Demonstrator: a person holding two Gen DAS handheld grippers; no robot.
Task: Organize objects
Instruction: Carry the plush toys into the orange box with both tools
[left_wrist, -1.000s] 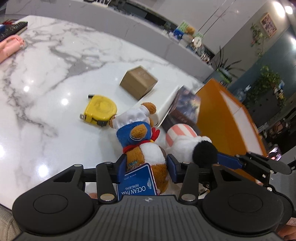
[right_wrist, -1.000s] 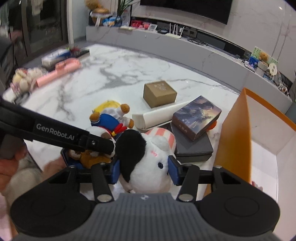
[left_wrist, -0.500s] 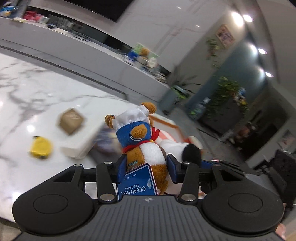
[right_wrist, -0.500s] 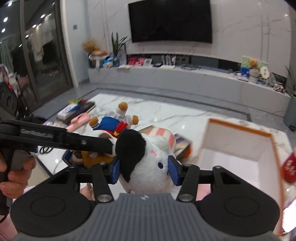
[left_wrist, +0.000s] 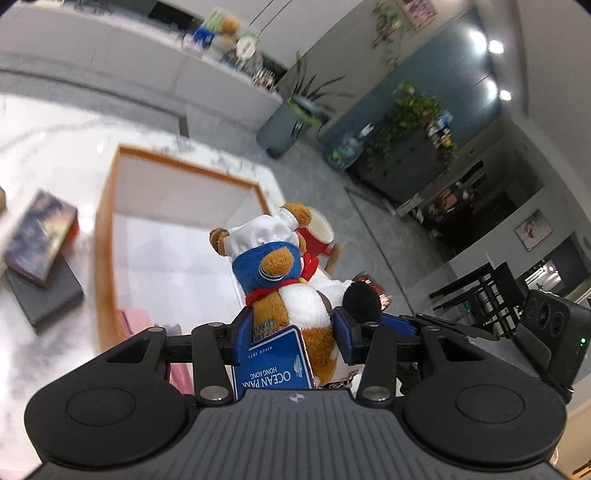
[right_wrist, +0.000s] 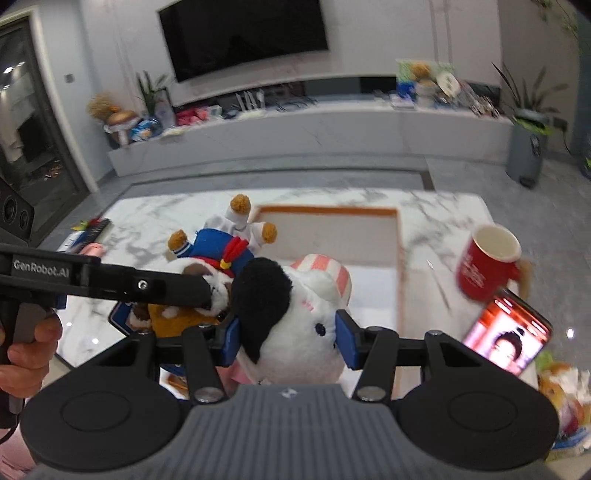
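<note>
My left gripper (left_wrist: 291, 334) is shut on a brown plush bear (left_wrist: 284, 284) in a blue sailor suit and white hat, with a blue "Ocean Park" tag. My right gripper (right_wrist: 286, 338) is shut on a white plush dog (right_wrist: 295, 325) with a black ear and a pink striped cap. Both toys are held side by side above the near end of an open orange-rimmed white box (left_wrist: 166, 236) on the marble table; the box also shows in the right wrist view (right_wrist: 397, 258). The bear shows left of the dog in the right wrist view (right_wrist: 218, 251).
A dark illustrated box on a black box (left_wrist: 40, 236) lies left of the orange box. A red mug (right_wrist: 487, 262) and a lit phone (right_wrist: 506, 338) sit right of it, with another plush (right_wrist: 561, 391) at the far right. A pink item (left_wrist: 133, 321) lies at the box's near corner.
Both grippers have lifted and swung right with their toys, from over the cluttered table middle to above the orange box. The tape measure and cardboard box have left the view.
</note>
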